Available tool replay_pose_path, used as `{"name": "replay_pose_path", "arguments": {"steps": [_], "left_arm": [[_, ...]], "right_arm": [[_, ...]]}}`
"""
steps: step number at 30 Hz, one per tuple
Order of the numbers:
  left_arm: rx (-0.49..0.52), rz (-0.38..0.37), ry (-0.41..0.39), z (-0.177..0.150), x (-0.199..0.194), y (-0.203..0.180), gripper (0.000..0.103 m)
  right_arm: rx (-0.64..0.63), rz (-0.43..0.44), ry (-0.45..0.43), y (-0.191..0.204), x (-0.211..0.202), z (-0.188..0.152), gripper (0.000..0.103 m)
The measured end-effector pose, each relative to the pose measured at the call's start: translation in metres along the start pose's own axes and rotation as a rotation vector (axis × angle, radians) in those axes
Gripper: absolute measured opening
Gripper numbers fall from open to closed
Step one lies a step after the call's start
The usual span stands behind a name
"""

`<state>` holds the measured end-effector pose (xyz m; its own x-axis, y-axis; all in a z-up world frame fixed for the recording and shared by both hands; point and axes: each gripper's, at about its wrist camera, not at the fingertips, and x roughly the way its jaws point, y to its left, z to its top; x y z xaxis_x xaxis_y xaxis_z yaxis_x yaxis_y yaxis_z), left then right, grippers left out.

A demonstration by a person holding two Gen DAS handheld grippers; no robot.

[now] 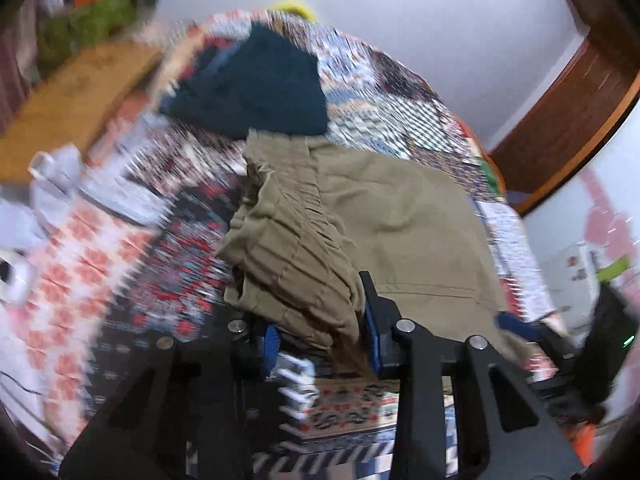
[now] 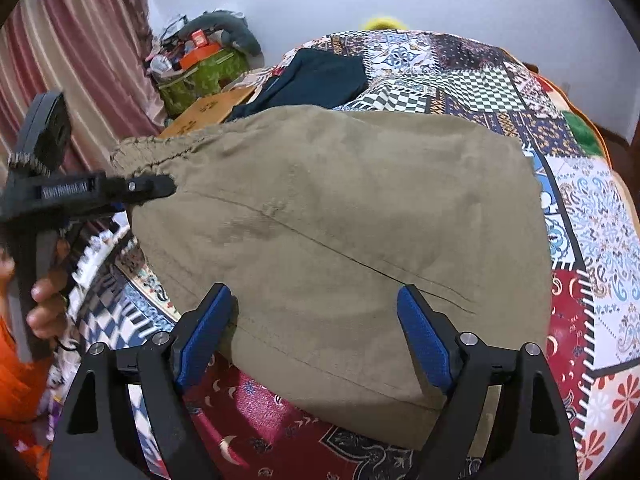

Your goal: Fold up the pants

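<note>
One bed (image 2: 600,216) fills both views, covered by a patchwork quilt, and on it lies one pair of khaki pants (image 2: 340,216), which is the thing I am here to fold. They sit in the middle of the quilt, spread broad and mostly flat toward my right side, with the gathered waistband end bunched up on the left. I judge the fold to be early: the cloth looks doubled at least once (I cannot tell how many layers lie under the top one), but the left edge is rumpled rather than squared, so at least one more fold and a smoothing seem left to do.

Beyond the pants lies one dark blue garment (image 2: 316,80), already compact, touching the far edge of the khaki in the left wrist view. Farther off, beside the bed, I count one green bag (image 2: 200,76) heaped with clutter.

Two grippers are at work. The left gripper (image 1: 320,340) has its jaws pinching the bunched waistband fabric, which rises between the blue pads. The right gripper (image 2: 316,332) has its jaws spread wide over the near hem, the pads astride the cloth but not pressing on it. One hand (image 2: 46,308) shows, gripping the left tool's handle.
</note>
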<state>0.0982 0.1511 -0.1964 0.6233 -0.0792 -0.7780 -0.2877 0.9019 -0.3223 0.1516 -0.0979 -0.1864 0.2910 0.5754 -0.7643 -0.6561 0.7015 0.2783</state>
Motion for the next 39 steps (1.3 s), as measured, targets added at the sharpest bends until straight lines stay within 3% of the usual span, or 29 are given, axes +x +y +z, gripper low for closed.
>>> {"name": "replay_pose_path", "arguments": {"steps": [8, 13, 17, 19, 25, 32, 36, 39], "left_arm": [[0.095, 0.343, -0.193, -0.001, -0.051, 0.02, 0.035], [0.111, 0.381, -0.241, 0.007, -0.066, 0.03, 0.034], [0.203, 0.38, -0.297, 0.013, -0.076, 0.001, 0.033], [0.245, 0.354, -0.328, 0.018, -0.081, -0.019, 0.033], [0.334, 0.147, -0.362, 0.033, -0.092, -0.073, 0.032], [0.387, -0.088, -0.24, 0.038, -0.077, -0.116, 0.031], [0.391, -0.18, -0.144, 0.032, -0.063, -0.129, 0.031], [0.409, -0.207, -0.092, 0.023, -0.054, -0.135, 0.031]], "right_arm": [[0.045, -0.034, -0.021, -0.013, -0.015, -0.001, 0.082], [0.069, -0.043, -0.018, -0.02, -0.016, -0.005, 0.082], [0.077, -0.042, 0.011, -0.023, -0.007, -0.012, 0.082], [0.092, -0.024, 0.01, -0.026, -0.006, -0.014, 0.082], [0.102, -0.014, 0.006, -0.029, -0.006, -0.014, 0.082], [0.103, -0.012, 0.001, -0.03, -0.007, -0.014, 0.082], [0.103, -0.013, -0.001, -0.03, -0.008, -0.014, 0.082], [0.103, -0.015, -0.001, -0.03, -0.008, -0.015, 0.082]]}}
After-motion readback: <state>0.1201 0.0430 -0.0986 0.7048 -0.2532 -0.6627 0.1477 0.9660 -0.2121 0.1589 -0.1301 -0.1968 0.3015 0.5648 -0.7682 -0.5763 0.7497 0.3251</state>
